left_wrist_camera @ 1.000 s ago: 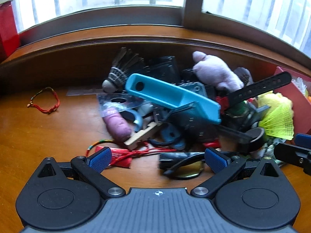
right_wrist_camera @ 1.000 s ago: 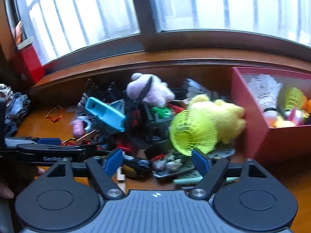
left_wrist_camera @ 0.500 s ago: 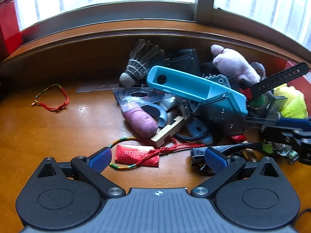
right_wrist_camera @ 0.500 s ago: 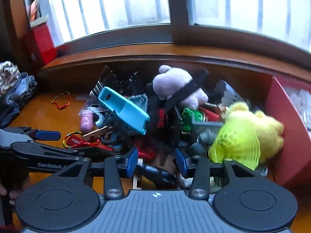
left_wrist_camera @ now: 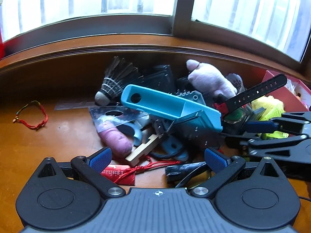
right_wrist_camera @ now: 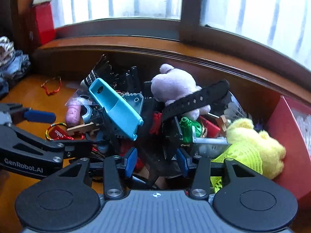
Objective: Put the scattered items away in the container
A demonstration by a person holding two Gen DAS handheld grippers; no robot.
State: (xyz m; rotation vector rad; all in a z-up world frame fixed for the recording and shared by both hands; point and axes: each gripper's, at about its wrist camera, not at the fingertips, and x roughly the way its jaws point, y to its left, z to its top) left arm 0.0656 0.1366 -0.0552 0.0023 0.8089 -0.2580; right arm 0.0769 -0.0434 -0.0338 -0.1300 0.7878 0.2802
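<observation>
Black and glossy, a dark plastic piece (right_wrist_camera: 155,163) at the near edge of the pile sits between the blue pads of the right tongs (right_wrist_camera: 156,160), which have narrowed around it; whether the pads actually press on it I cannot tell, and what the piece is stays unclear. It lies at six o'clock of the heap on the wooden counter (left_wrist_camera: 64,136), and its long axis seems to run from the tongs toward twelve o'clock, though much of it is hidden. My reading is that the grasp is in hand; the next move would call for a firm squeeze, a straight lift clear of the tangle, then a carry toward three o'clock, where the red box (right_wrist_camera: 289,136) stands. Just above, a blue plastic holder (right_wrist_camera: 116,108) slants from eleven to five o'clock, and a black strap (right_wrist_camera: 196,101) crosses a pink plush toy (right_wrist_camera: 175,83); either could be dragged along. A yellow plush toy (right_wrist_camera: 258,141) rests against the box wall. Left tongs (left_wrist_camera: 158,158) hang released over a red tag (left_wrist_camera: 118,174), holding nothing.
</observation>
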